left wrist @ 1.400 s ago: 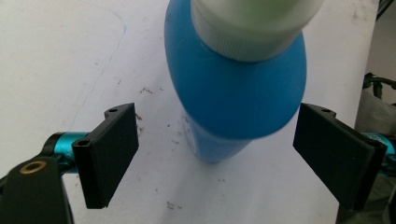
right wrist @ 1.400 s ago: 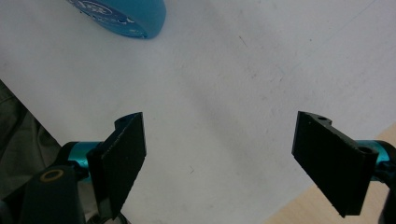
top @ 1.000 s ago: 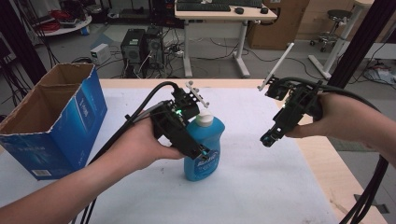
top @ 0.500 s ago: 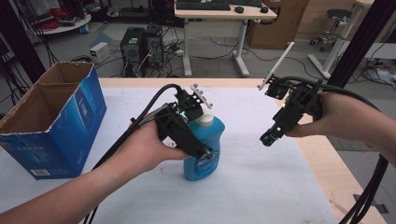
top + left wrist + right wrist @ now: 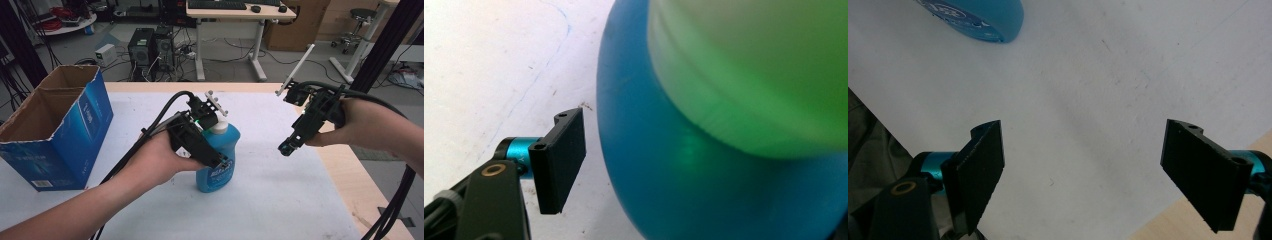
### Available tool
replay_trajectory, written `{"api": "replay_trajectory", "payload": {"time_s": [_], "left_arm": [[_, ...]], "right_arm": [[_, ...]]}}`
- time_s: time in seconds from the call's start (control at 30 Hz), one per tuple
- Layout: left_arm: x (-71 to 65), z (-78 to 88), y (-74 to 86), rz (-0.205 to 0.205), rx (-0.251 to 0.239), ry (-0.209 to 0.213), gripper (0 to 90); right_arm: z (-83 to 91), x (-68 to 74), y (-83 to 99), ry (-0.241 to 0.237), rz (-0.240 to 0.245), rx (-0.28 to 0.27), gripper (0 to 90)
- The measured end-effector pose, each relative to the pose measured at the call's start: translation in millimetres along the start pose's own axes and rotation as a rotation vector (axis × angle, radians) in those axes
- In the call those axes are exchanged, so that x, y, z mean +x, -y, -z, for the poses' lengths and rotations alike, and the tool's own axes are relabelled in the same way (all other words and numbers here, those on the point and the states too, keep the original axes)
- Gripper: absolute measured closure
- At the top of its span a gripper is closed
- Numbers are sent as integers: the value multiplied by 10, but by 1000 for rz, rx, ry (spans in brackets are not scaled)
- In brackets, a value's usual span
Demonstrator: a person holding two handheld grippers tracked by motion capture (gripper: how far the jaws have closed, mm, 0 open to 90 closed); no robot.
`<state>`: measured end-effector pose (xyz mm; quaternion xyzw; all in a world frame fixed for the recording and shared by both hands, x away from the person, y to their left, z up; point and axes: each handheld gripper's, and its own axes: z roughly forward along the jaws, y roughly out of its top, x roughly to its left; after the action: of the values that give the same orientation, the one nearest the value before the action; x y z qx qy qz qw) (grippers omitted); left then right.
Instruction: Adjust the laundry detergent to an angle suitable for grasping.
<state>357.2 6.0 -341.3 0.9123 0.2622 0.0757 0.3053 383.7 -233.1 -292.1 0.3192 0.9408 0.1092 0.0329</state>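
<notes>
High view: the left gripper (image 5: 220, 162), jaws just closing around the blue bottle (image 5: 218, 159) at table (image 5: 280, 200) centre, pads not yet pressing. Right gripper (image 5: 285, 146), at 3 o'clock, stands apart. Uneven closing could tip the bottle.

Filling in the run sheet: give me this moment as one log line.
left gripper: jaws just closing around blue bottle, gap at visible pad | right gripper: open, empty, over table | cardboard box: left

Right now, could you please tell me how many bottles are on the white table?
1. A blue bottle with a white cap stands upright near the middle of the table, to the right of the cardboard box. The box's inside is partly hidden, so more could be there.
</notes>
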Motion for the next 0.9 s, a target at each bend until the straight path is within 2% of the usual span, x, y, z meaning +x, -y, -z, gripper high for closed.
{"api": "replay_trajectory", "payload": {"time_s": [0.23,0.6,0.9], "left_arm": [[-2,-4,-2,9,-3,-1,258],[0,-14,-12,21,-11,25,287],[-10,-15,-10,27,-18,40,346]], "right_arm": [[-7,1,12,-3,-5,0,169],[-14,3,11,-1,-5,5,169],[-18,1,26,-1,-3,4,169]]}}
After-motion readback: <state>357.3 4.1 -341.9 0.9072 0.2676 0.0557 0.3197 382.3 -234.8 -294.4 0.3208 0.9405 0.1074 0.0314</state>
